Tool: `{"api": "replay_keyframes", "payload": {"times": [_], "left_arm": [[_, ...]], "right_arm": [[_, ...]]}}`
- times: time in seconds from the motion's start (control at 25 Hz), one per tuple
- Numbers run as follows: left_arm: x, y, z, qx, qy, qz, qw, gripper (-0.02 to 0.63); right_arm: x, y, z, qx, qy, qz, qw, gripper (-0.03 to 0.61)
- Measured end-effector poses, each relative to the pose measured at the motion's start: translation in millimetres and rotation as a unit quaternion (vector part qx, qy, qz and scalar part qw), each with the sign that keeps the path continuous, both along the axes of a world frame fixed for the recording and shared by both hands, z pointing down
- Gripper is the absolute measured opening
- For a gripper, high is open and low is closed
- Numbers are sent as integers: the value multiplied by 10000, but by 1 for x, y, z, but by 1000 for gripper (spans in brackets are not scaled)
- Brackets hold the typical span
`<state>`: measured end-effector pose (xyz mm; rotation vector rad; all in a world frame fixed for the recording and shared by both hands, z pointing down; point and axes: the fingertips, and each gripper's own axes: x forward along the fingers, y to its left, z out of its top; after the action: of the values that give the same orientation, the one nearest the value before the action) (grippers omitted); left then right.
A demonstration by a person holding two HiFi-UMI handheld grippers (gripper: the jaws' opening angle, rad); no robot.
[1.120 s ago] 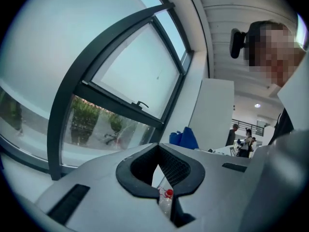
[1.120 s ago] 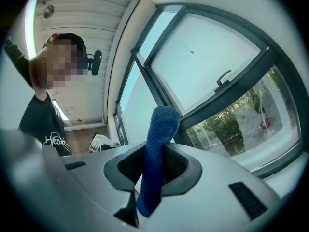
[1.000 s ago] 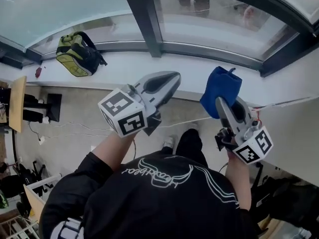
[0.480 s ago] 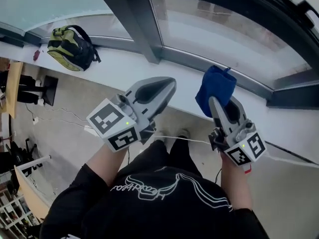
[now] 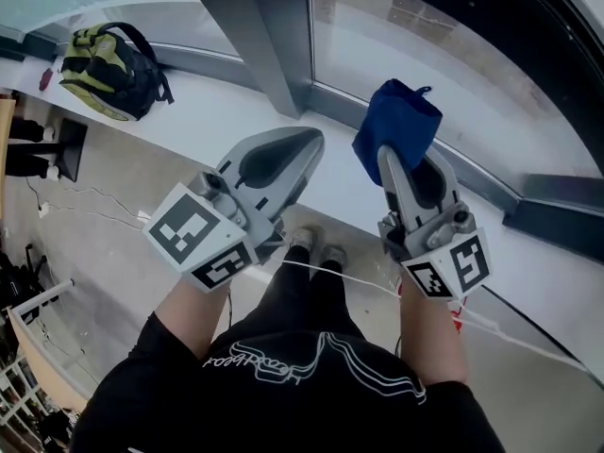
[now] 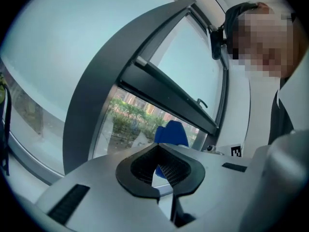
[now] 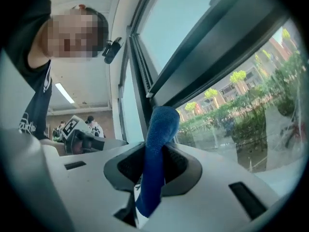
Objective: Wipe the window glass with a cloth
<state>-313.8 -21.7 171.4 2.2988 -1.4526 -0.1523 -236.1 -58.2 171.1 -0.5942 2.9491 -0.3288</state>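
Observation:
A blue cloth point(image 5: 396, 125) is bunched up at the tip of my right gripper point(image 5: 389, 163), which is shut on it. In the right gripper view the blue cloth point(image 7: 157, 149) stands up between the jaws of the right gripper point(image 7: 153, 178), in front of the window glass point(image 7: 260, 105). In the head view the cloth sits just short of the window glass point(image 5: 425, 45), above the white sill point(image 5: 217, 111). My left gripper point(image 5: 304, 142) is level with it to the left, shut and holding nothing. The left gripper point(image 6: 161, 170) view shows the cloth point(image 6: 171, 132) beyond its jaws.
A dark grey window post point(image 5: 250, 36) stands between two panes, just ahead of the left gripper. A green and black backpack point(image 5: 104, 59) lies on the sill at the far left. A white cord point(image 5: 349, 281) runs across below the grippers. Shelving point(image 5: 28, 366) stands lower left.
Both grippers have come closer to the window and the view has swung left. The cloth now sits nearer the glass, still held in the right gripper.

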Motion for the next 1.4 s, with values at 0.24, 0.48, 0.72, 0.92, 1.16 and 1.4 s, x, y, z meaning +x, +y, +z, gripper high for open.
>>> {"api": "replay_keyframes", "payload": {"times": [0.24, 0.48, 0.72, 0.92, 1.16, 1.4], "left_arm": [[-39, -19, 10, 50, 8, -40, 10000, 6], [-53, -26, 17, -7, 300, 139, 9995, 6], [-71, -33, 24, -50, 362, 115, 9993, 6], [-91, -43, 26, -20, 445, -45, 9990, 6], [-85, -51, 31, -60, 515, 26, 9987, 6], [-63, -52, 35, -130, 638, 135, 9978, 6]], "right_arm": [[-70, -39, -16, 870, 109, 120, 9961, 63], [-125, -74, -31, 1590, 126, 160, 9871, 63], [-156, -98, -33, 2013, 397, 601, 9769, 63], [-155, -113, -24, 1875, 413, 1012, 9762, 63], [-149, -123, -19, 1944, 485, 1302, 9710, 63], [-137, -129, -18, 1949, 514, 1637, 9657, 63]]}}
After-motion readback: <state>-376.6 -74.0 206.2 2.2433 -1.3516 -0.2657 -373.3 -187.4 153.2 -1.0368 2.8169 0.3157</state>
